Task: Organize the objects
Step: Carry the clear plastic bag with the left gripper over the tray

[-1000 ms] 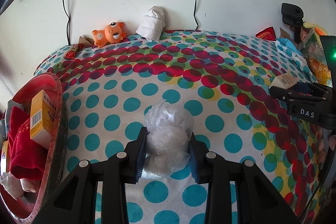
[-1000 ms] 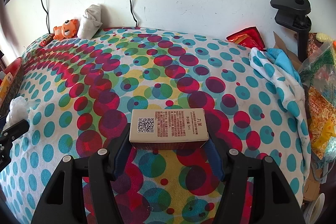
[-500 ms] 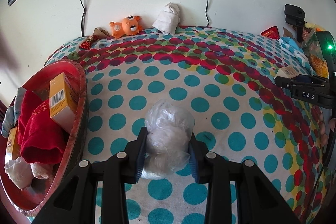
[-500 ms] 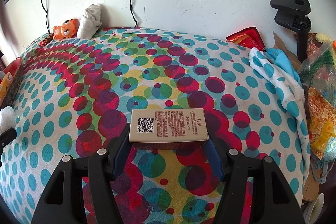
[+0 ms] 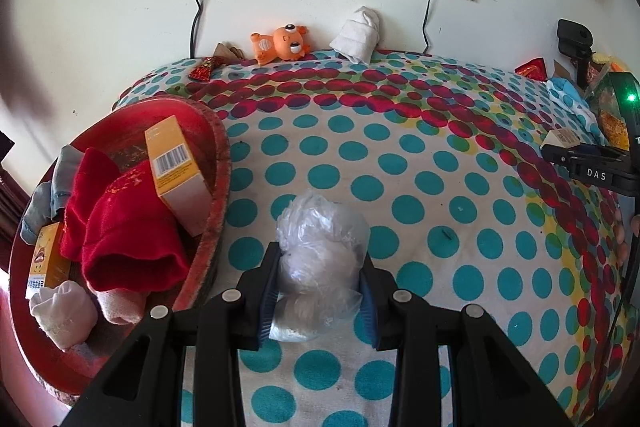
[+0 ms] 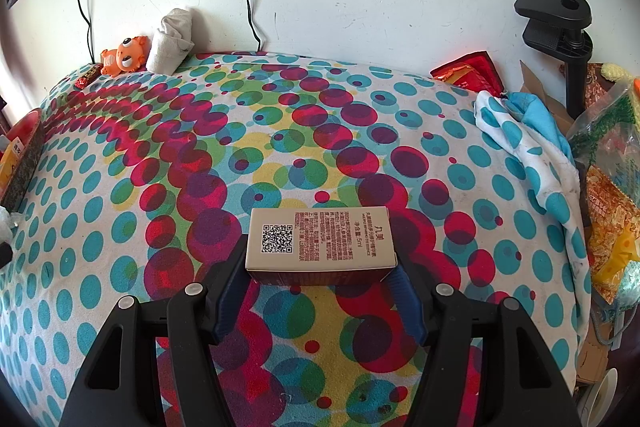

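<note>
- Now, at the left of the left wrist frame, you are nearing the red basket (image 5: 218, 163): two yellow boxes and one red cloth (image 5: 120, 227) are sitting in it.
- Centre frame, your left gripper (image 5: 318, 291) is pinching one plastic bag (image 5: 320, 251); keep it clear of the rim before releasing.
- Your right gripper (image 6: 320, 279) is clamping one beige box (image 6: 320, 241), low in its frame.

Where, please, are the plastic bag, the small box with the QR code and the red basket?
plastic bag (image 5: 320, 251): left wrist view, crumpled middle.
small box with the QR code (image 6: 320, 239): right wrist view, printed top face.
red basket (image 5: 222, 163): left wrist view, right rim.
</note>
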Demonstrator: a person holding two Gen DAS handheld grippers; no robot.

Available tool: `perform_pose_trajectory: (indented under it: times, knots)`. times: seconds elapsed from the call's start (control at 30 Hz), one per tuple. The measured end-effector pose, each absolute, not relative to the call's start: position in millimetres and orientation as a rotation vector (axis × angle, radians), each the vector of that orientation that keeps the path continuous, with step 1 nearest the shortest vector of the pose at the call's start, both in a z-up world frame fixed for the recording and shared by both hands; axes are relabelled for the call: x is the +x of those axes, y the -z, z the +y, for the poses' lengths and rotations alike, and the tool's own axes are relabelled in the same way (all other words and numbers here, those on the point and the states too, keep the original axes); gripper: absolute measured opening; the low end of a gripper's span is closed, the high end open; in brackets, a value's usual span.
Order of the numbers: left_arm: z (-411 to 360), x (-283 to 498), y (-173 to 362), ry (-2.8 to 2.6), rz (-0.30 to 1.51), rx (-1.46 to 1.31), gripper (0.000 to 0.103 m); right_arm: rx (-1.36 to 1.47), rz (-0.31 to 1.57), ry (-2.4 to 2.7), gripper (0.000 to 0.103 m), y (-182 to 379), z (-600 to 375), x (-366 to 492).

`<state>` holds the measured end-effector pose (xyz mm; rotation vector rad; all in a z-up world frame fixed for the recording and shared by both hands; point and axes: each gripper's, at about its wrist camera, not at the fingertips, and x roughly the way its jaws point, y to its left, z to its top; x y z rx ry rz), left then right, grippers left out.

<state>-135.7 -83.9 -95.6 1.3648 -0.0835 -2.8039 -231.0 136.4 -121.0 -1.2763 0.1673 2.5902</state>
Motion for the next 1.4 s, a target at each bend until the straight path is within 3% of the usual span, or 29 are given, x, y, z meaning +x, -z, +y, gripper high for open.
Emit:
perform_pose_trajectory:
  times: [0.57,1.4]
  knots:
    - [-122,-121,65,2.856,0.042,1.315,0.035,-1.272,0.167,-2.581,0.061,121,134,-231]
    - [-207,-135,45,2.682,-0.001,1.244,0.036,-1.271,0.166,-2.573,0.061,120,132,-232]
